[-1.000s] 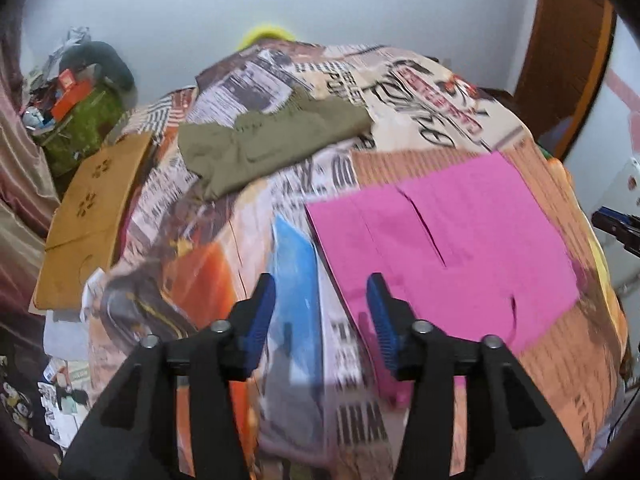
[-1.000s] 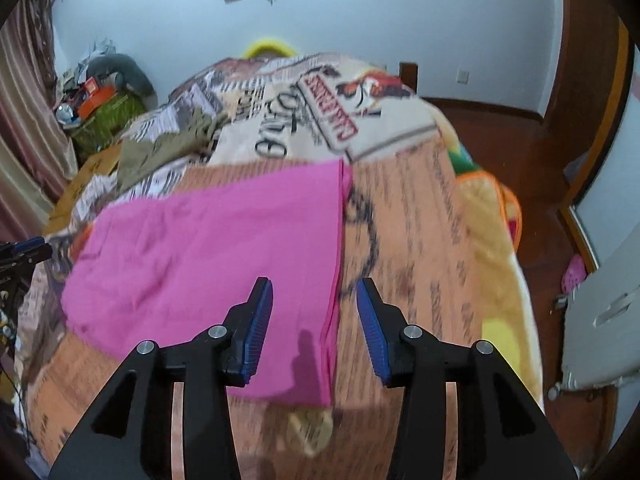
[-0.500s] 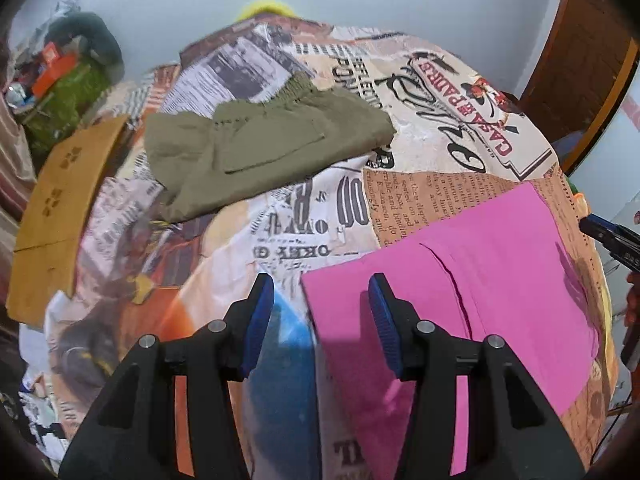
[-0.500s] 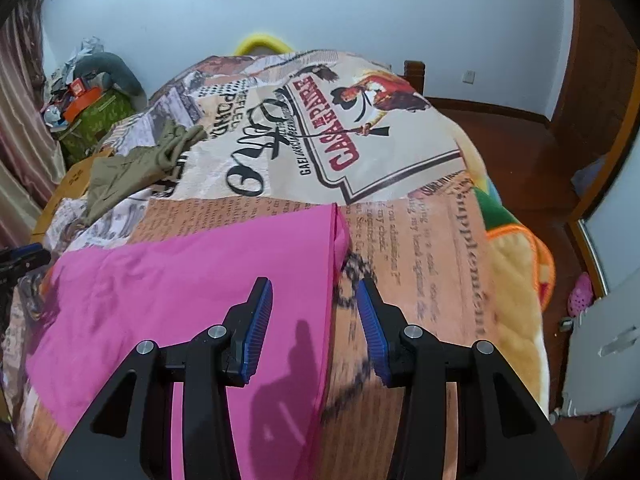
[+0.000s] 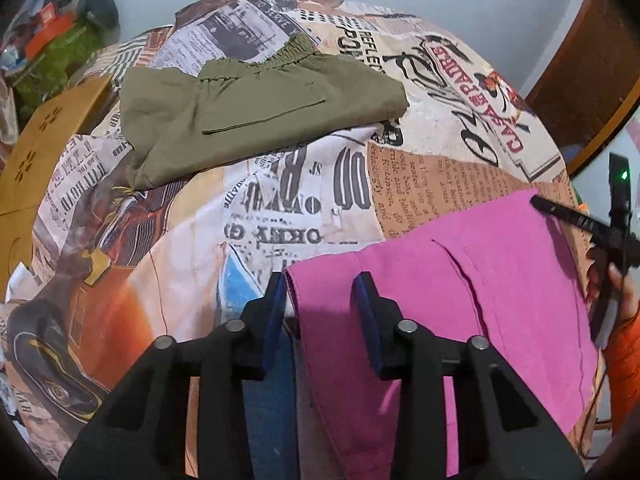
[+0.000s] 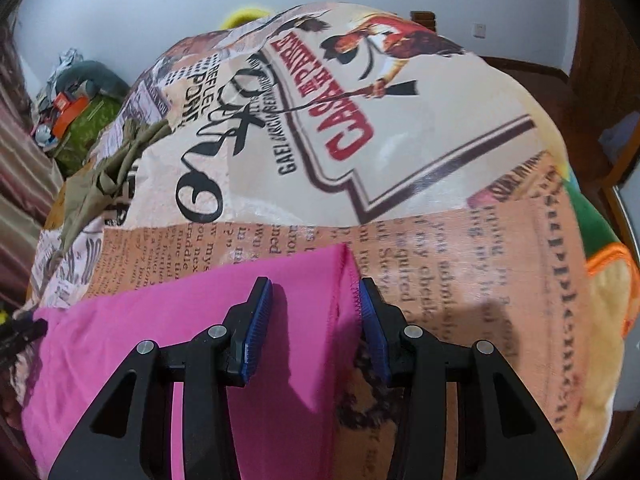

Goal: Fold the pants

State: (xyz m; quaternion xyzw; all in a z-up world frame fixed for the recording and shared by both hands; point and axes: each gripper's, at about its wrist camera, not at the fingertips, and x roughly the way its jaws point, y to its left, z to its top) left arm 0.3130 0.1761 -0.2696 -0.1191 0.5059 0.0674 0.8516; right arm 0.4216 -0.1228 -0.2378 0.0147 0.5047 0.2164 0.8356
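Observation:
Pink pants [image 5: 460, 300] lie flat on the printed bedspread [image 5: 300, 200]. My left gripper [image 5: 320, 300] straddles their far left corner; its jaws are closing, the cloth lies between them, and the pads stand apart from it. In the right wrist view the pink pants [image 6: 160, 320] end at a stitched corner. My right gripper [image 6: 316, 312] straddles that corner, jaws closing slightly, pads still apart with the hem beside the right pad. The right gripper [image 5: 580, 220] also shows at the left view's right edge, held by a hand in an orange sleeve [image 5: 624, 320].
Folded olive shorts [image 5: 248, 112] lie further up the bed, seen too as the olive shorts [image 6: 108, 168]. A brown cardboard sheet [image 5: 36, 148] and a clutter pile [image 5: 52, 40] sit left of the bed. Wooden floor [image 6: 592, 120] lies to the right.
Both grippers moved forward and down along the pink pants to their far corners. The left jaws narrowed around the left corner.

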